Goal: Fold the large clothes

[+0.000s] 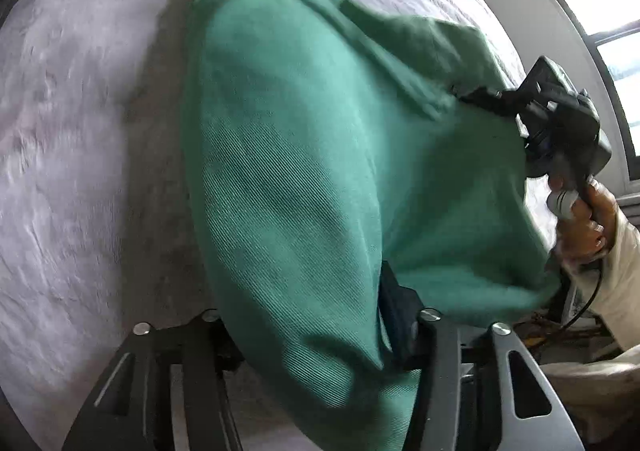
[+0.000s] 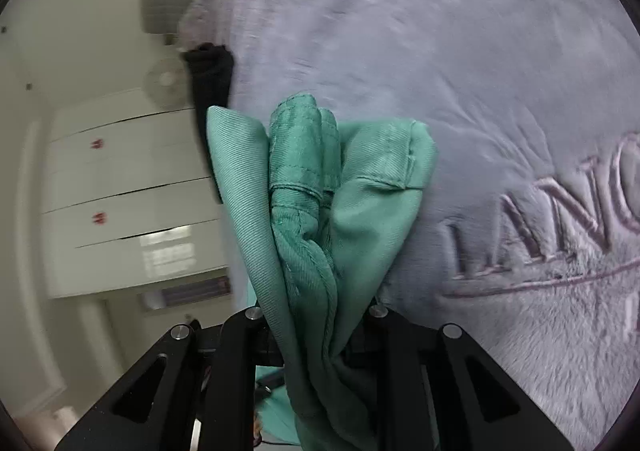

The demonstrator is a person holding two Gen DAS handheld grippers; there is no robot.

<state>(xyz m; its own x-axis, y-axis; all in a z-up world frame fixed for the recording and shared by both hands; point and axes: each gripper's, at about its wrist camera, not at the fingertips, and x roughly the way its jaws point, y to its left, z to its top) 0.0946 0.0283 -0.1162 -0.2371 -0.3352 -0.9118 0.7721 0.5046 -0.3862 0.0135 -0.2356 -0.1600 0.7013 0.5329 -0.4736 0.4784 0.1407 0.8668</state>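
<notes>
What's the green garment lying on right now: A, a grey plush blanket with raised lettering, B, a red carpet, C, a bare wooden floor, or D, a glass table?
A: the green garment drapes over a grey plush blanket, whose raised letters show in the right wrist view.

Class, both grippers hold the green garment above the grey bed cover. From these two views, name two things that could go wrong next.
1. The right gripper clamps a thick, twisted bunch of the green garment; layers could slip out unevenly.
2. Cloth drapes over the left gripper, hiding its fingertips, so its hold cannot be checked and the fold may land crooked on the bed cover.
</notes>
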